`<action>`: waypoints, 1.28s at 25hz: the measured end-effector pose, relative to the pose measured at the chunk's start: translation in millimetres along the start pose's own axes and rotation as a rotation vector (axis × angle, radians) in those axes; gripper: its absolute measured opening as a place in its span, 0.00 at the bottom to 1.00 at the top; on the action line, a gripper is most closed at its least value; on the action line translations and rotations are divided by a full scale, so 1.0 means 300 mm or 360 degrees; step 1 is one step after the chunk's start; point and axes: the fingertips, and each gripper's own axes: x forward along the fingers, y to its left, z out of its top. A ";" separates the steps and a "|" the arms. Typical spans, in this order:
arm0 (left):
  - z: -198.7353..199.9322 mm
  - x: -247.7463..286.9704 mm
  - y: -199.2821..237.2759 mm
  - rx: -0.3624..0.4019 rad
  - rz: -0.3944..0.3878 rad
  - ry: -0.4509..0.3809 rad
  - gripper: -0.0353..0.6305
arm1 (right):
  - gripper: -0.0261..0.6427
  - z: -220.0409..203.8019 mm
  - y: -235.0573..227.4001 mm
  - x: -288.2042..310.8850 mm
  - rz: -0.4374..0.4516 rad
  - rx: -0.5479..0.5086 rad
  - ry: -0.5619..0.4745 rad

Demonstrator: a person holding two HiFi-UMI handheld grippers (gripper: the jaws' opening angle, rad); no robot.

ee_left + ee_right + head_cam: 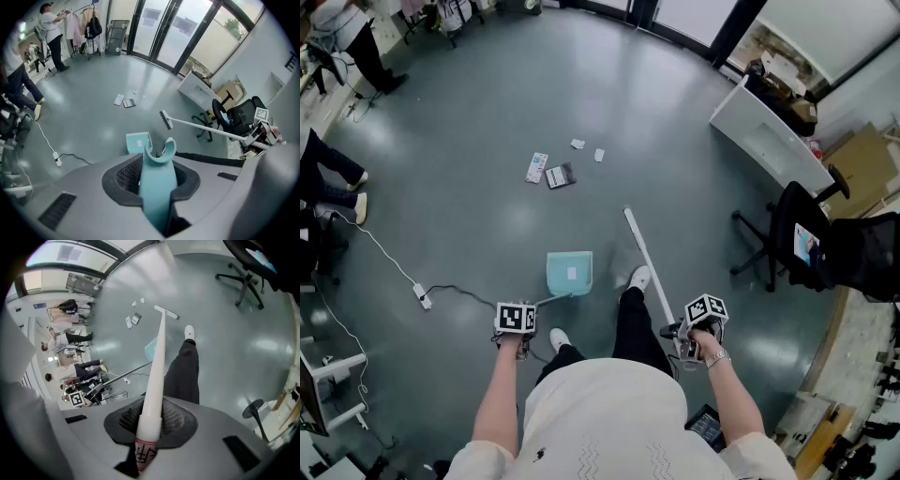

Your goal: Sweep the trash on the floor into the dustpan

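Both forearms reach forward and down — left tool clamped on the dustpan handle, right tool on the broom handle.

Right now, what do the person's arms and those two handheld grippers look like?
Both the left gripper and right gripper have smooth grey shells with dark ribbed pads lining the jaws. Each carries a cube of black-and-white square markers. The person wears a white short-sleeved top and a silvery watch or bracelet on the right wrist.

trash pieces — 4 | dustpan 1 | broom 1 | office chair — 1
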 end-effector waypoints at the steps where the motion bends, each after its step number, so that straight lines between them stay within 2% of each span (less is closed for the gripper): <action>1: 0.083 0.026 -0.047 -0.0023 -0.0001 -0.0015 0.19 | 0.12 0.081 -0.007 -0.056 -0.0005 -0.0013 0.0004; 6: 0.430 0.140 -0.307 -0.0222 0.0042 -0.0075 0.19 | 0.12 0.466 -0.085 -0.361 -0.0128 -0.0104 0.0081; 11: 0.785 0.221 -0.503 -0.0166 0.0090 -0.0121 0.19 | 0.12 0.887 -0.106 -0.652 -0.0495 -0.0345 0.0118; 13: 0.875 0.252 -0.539 -0.0179 0.0087 -0.0117 0.19 | 0.12 1.023 -0.079 -0.715 -0.0536 -0.0357 0.0119; 15: 0.969 0.289 -0.551 -0.0208 0.0081 -0.0124 0.19 | 0.12 1.159 -0.020 -0.757 -0.0480 -0.0317 0.0100; 17: 1.052 0.306 -0.549 -0.0226 0.0071 -0.0129 0.19 | 0.12 1.260 0.064 -0.791 -0.0413 -0.0279 0.0079; 19: 1.131 0.273 -0.557 -0.0241 0.0039 -0.0124 0.19 | 0.12 1.300 0.190 -0.874 -0.0409 -0.0265 0.0063; 23: 1.340 0.073 -0.519 -0.0231 -0.0095 -0.0083 0.19 | 0.12 1.275 0.655 -1.139 -0.0503 -0.0259 0.0047; 25: 1.409 0.040 -0.486 -0.0249 -0.0152 -0.0042 0.19 | 0.12 1.318 0.821 -1.198 -0.0523 -0.0296 0.0064; 28: 1.524 0.057 -0.463 -0.0315 -0.0142 0.0022 0.19 | 0.12 1.487 0.931 -1.246 -0.0627 -0.0449 0.0097; 30: 1.557 0.085 -0.467 -0.0358 -0.0076 0.0108 0.19 | 0.12 1.605 0.975 -1.261 -0.0700 -0.0527 0.0149; 32: 1.596 0.146 -0.505 -0.0400 -0.0077 0.0131 0.19 | 0.12 1.738 1.025 -1.254 -0.0750 -0.0594 0.0229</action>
